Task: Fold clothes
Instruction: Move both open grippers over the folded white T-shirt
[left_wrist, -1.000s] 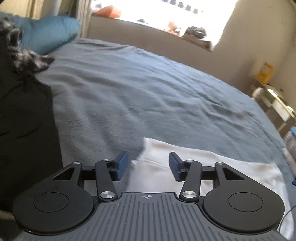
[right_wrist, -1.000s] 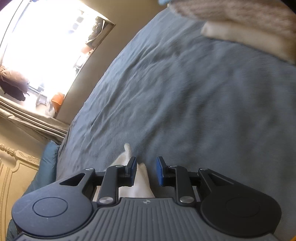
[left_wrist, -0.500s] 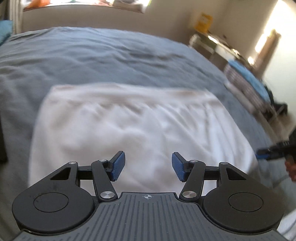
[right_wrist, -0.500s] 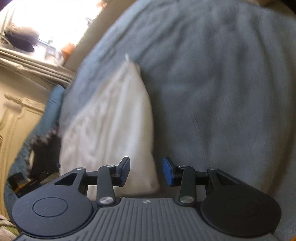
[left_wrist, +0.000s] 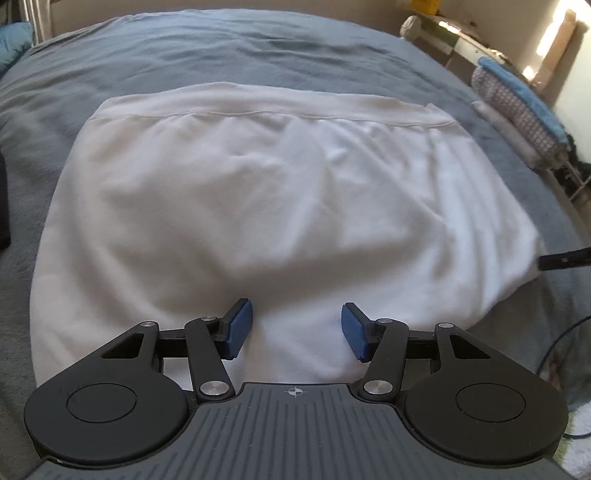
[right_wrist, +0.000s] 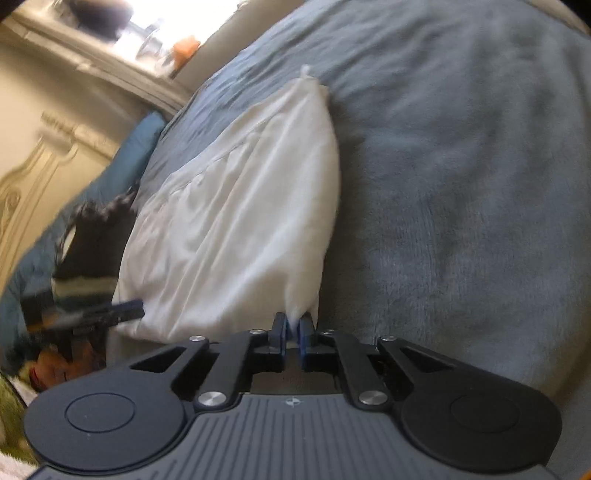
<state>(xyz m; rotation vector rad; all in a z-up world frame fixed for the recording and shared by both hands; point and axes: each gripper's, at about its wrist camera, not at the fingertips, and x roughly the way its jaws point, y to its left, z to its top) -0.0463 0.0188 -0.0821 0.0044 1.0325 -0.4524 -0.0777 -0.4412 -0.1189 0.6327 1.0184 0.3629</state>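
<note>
A white garment (left_wrist: 266, 199) lies spread flat on the grey-blue bed cover (left_wrist: 258, 48), its hem band along the far side. My left gripper (left_wrist: 293, 328) is open and empty, hovering over the garment's near edge. In the right wrist view the same garment (right_wrist: 236, 229) stretches away to the left. My right gripper (right_wrist: 293, 326) is shut on its near corner, which sticks up between the blue pads. The right gripper also shows at the garment's right corner in the left wrist view (left_wrist: 565, 258).
A dark garment (right_wrist: 92, 236) lies on the bed beyond the white one, near a blue pillow (right_wrist: 110, 173). Folded clothes (left_wrist: 517, 99) are stacked beside the bed at the right. A black cable (left_wrist: 554, 347) runs at the bed's right edge.
My right gripper has closed on the white garment's corner. My left gripper swung from the bed's far side to above the garment and has come lower and closer to its near edge.
</note>
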